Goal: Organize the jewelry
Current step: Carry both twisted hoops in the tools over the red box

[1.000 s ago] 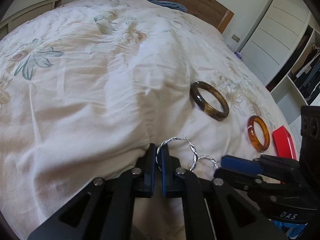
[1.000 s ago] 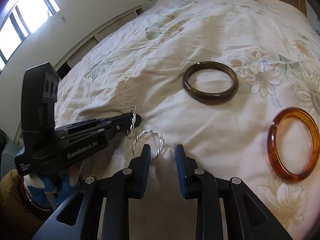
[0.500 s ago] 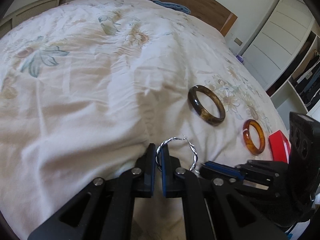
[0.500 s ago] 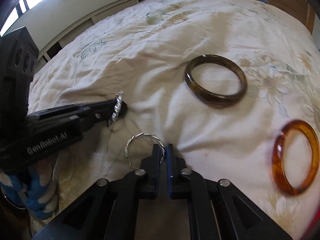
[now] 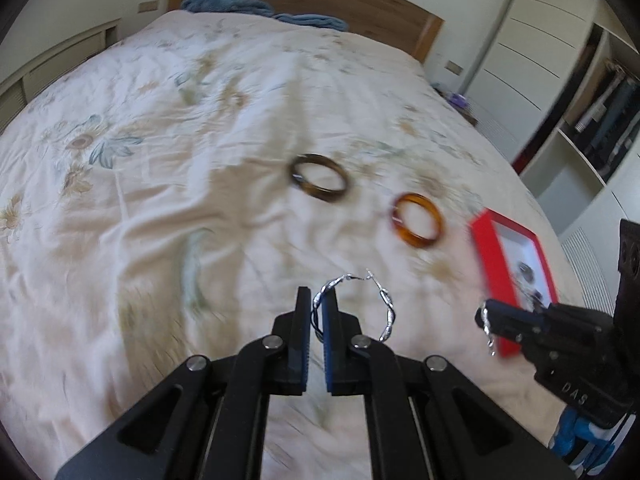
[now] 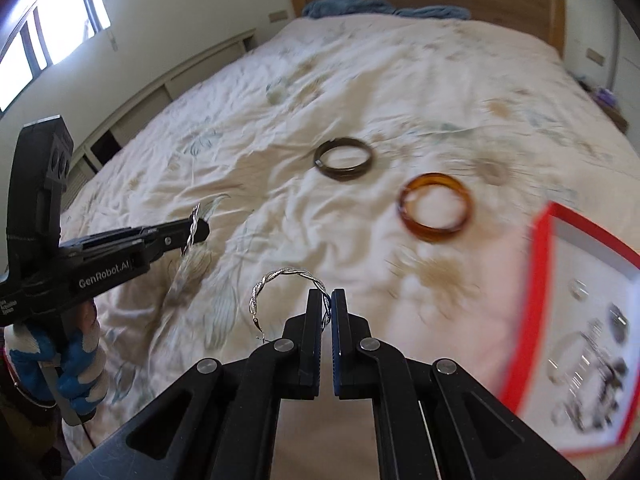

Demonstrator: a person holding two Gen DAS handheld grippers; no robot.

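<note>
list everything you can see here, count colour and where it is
silver twisted hoop earrings: 2, silver, one pinched in each gripper, lifted off the bedspread
dark brown bangle: 1, dark brown, lying flat mid-bed
amber bangle: 1, orange-amber, flat on the bed between the dark bangle and the box
jewelry box: 1, red rim with white lining, at the bed's right edge, small pieces inside too blurred to count
bedspread: 1, cream with floral print, covering the bed
blue cloths: 2, blue, by the wooden headboard
wardrobe: 1, white, right of the bed
left gripper: 1, black, shut on a hoop
right gripper: 1, black, shut on the other hoop
gloved hand: 1, blue-white glove, holding the left gripper
</note>
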